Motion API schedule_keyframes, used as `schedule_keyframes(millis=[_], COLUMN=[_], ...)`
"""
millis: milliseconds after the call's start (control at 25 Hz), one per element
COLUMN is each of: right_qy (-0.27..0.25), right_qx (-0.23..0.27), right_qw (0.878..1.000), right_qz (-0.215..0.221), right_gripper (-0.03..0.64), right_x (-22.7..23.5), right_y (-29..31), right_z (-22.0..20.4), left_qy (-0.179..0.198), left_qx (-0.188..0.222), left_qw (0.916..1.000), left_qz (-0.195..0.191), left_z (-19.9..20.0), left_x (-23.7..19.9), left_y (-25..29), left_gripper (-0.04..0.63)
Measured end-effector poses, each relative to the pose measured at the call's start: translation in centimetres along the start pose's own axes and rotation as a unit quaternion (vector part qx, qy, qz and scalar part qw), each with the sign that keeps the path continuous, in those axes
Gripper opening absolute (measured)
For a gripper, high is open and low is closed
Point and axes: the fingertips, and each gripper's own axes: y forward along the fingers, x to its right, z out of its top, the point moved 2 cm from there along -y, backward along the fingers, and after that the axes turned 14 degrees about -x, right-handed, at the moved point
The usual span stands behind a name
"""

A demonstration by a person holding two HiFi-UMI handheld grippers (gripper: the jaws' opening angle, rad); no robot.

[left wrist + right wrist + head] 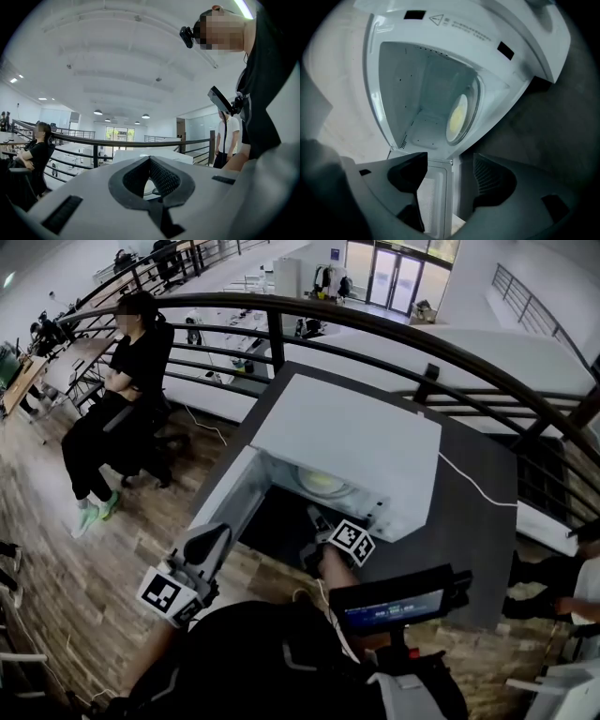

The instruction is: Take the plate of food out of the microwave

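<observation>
Plate of food (pixel 458 117) sits inside microwave (pixel 356 442), centre frame, door (pixel 223 488) open. Right gripper (pixel 450 161) wide apart, empty, just outside. Left gripper (pixel 150 160) closed, apparently empty. Grasp and withdrawal remain.

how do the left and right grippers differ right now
The left gripper has its jaws together; the right gripper has them apart. The right faces the plate inside the open microwave; the left faces the railing. Both are empty.
</observation>
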Motion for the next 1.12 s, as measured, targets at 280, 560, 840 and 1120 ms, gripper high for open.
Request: schedule_keyframes(millis=[280,560,840,1120], right_qy=[0.054,0.122,0.171,0.197], right_qx=[0.013,0.026,0.051,0.058], right_qw=[0.998,0.992,0.983,0.976], right_qz=[0.005,0.025,0.041,0.069], right_gripper=[0.296,0.31,0.31,0.31], right_x=[1.3,2.2,3.1,3.4], right_y=[1.3,3.1,4.9,6.0], right_z=[1.2,2.5,4.3,5.4], left_qy=[-0.007,-0.014,-0.017,-0.017], left_qx=[-0.004,-0.008,-0.017,-0.025], left_qw=[0.9999,0.9996,0.9989,0.9981], left_qz=[0.006,0.025,0.04,0.054], left_z=[-0.1,-0.2,-0.3,0.1], left_x=[0.0,-0.8,-1.6,-2.1], left_y=[0.4,0.7,1.4,1.2], left_gripper=[0.005,0.005,0.005,0.005])
